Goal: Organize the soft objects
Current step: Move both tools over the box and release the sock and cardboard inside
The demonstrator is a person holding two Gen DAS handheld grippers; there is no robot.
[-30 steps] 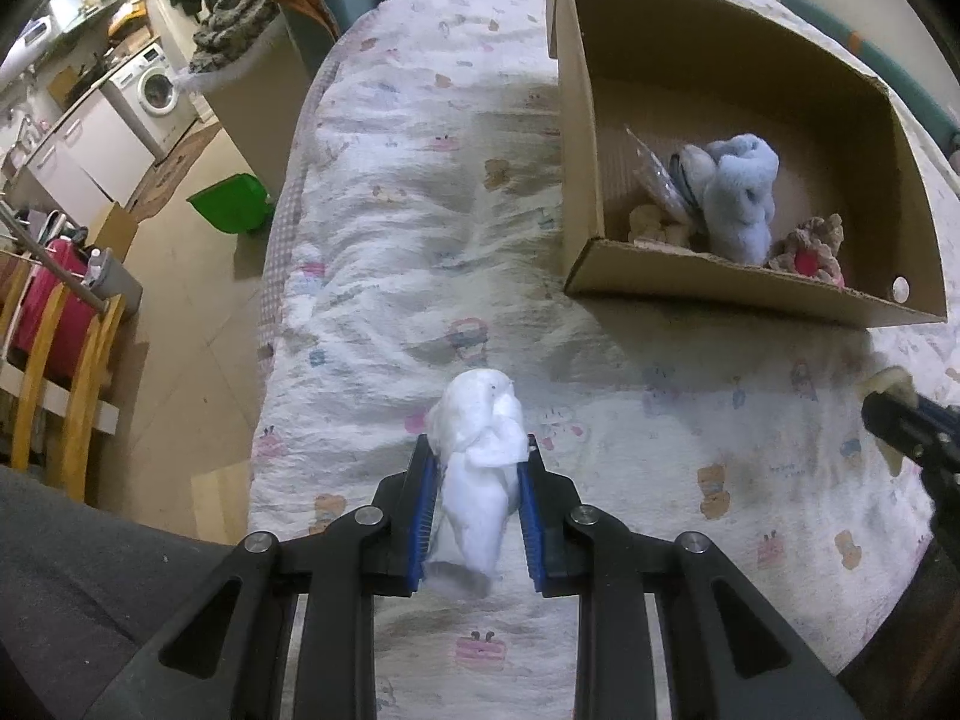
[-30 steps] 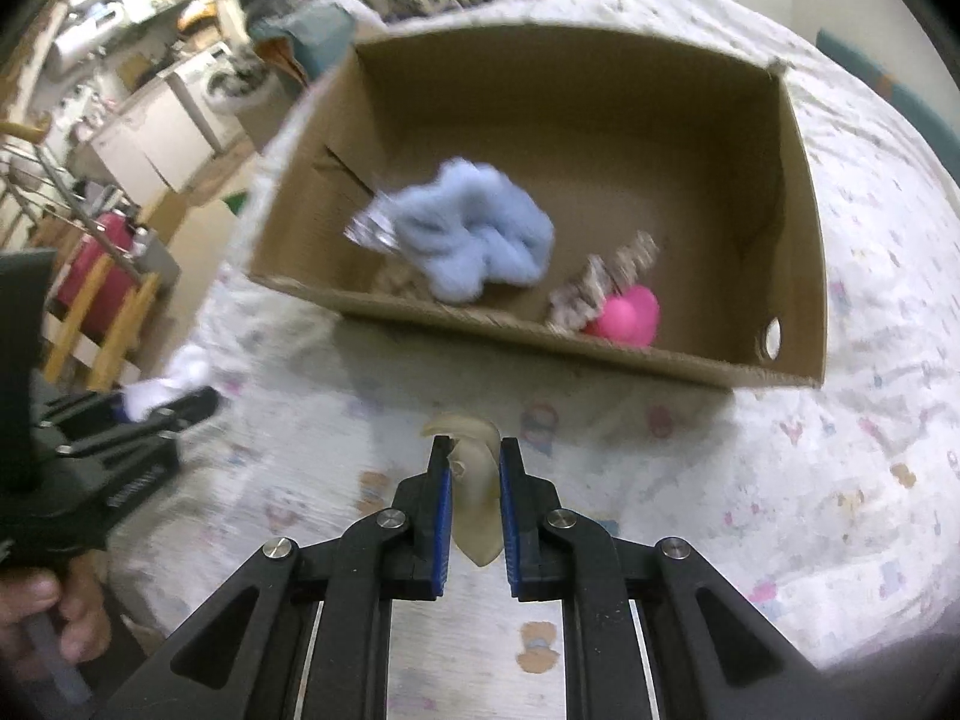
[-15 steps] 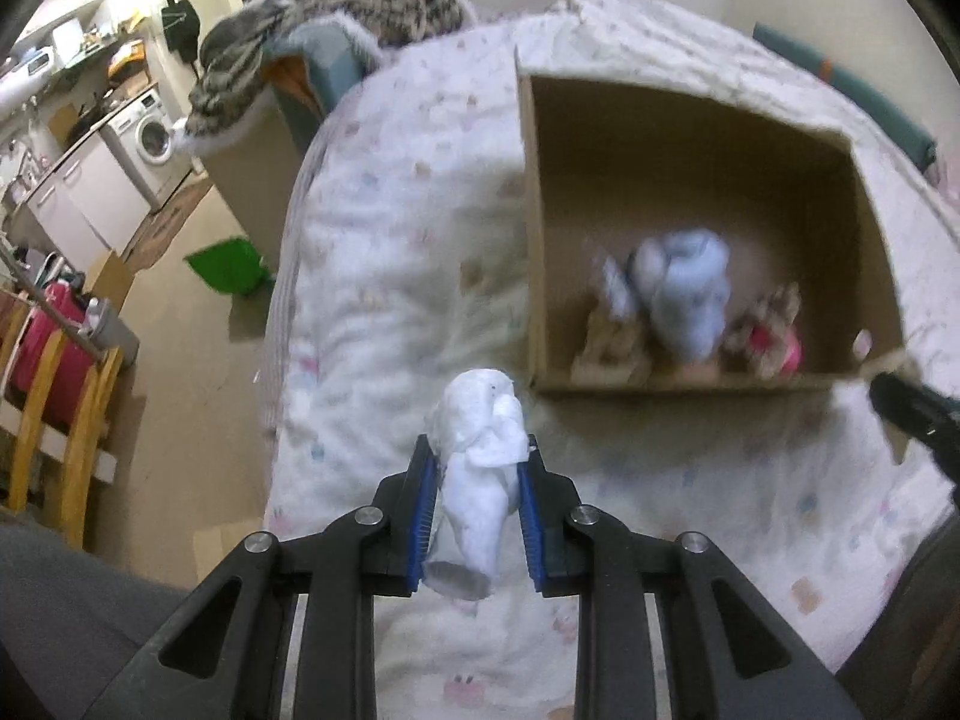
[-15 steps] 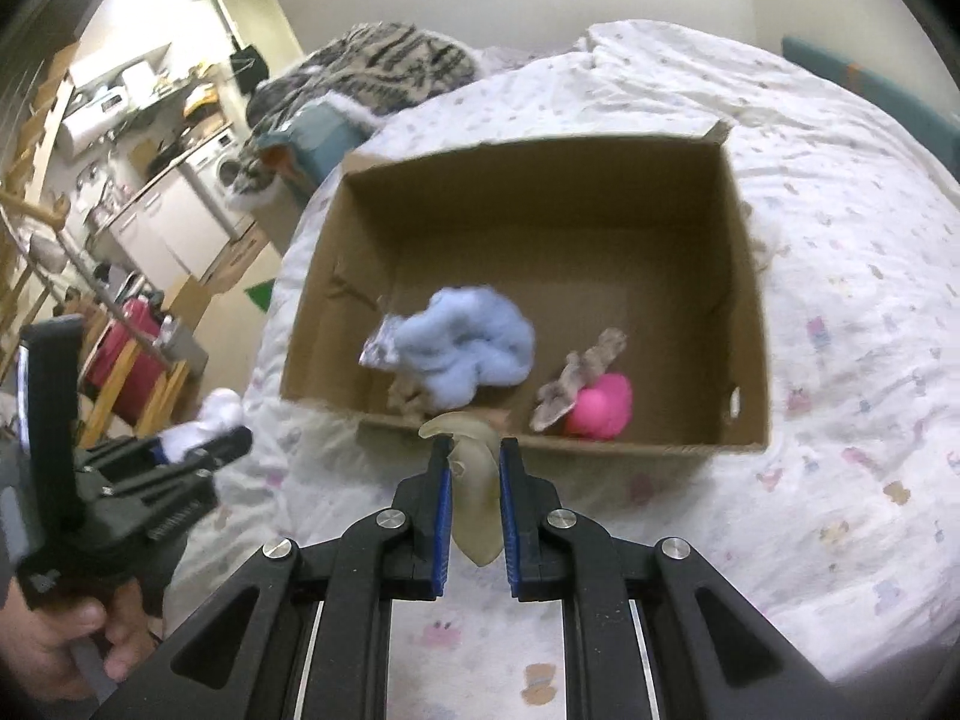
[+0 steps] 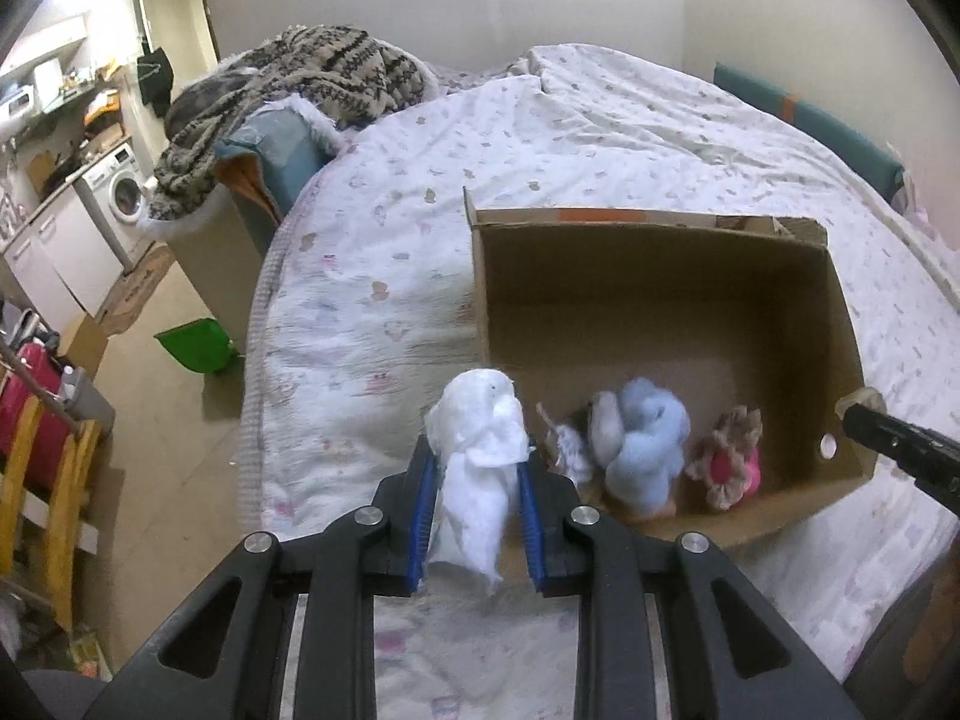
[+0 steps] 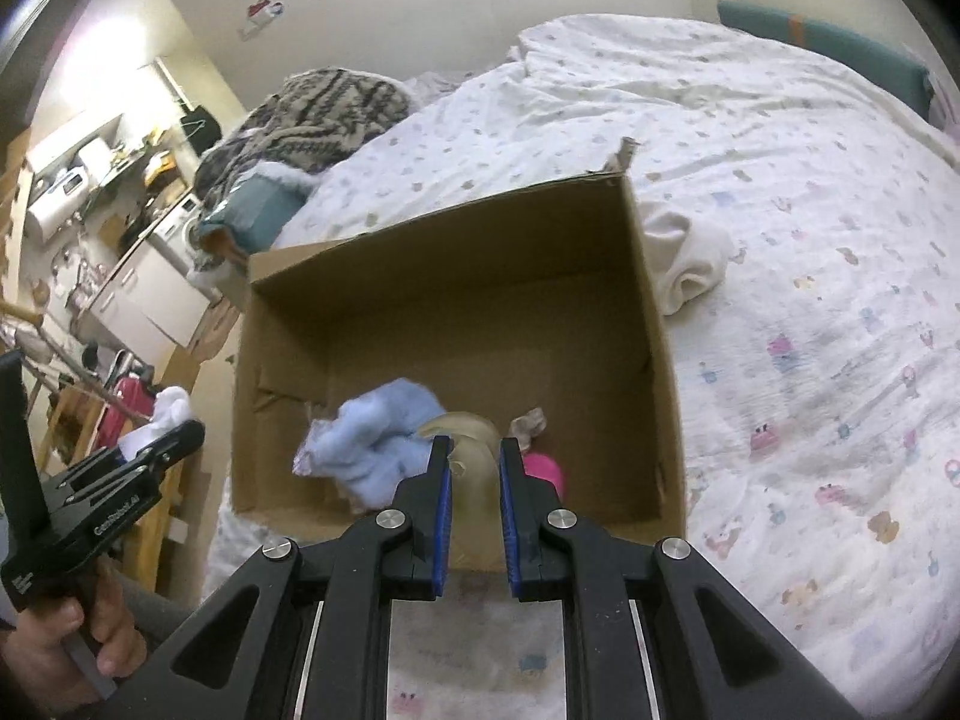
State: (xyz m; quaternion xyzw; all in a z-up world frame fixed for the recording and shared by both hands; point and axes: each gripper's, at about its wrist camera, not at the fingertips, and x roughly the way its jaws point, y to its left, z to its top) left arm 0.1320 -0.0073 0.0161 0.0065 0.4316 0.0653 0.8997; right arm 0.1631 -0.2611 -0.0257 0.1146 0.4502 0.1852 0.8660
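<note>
My left gripper (image 5: 477,462) is shut on a white soft bundle (image 5: 477,474), held above the bed at the near left corner of the open cardboard box (image 5: 600,312). My right gripper (image 6: 471,450) is shut on a pale beige soft object (image 6: 471,468), held over the box's near edge (image 6: 654,300). In the box lie a light blue plush (image 5: 645,444), a pink and brown plush (image 5: 729,465) and a small whitish piece (image 5: 567,450). The blue plush (image 6: 372,450) and pink plush (image 6: 543,471) also show in the right wrist view.
The box sits on a bed with a white patterned cover (image 5: 390,276). A rolled white cloth (image 6: 690,270) lies right of the box. A striped blanket (image 5: 288,90) is piled past the bed's far left. The floor with a green bin (image 5: 195,345) is to the left.
Both grippers rose and moved toward the box with their loads still held. The right gripper now hangs over the box's near edge; the left one is at its near left corner.
</note>
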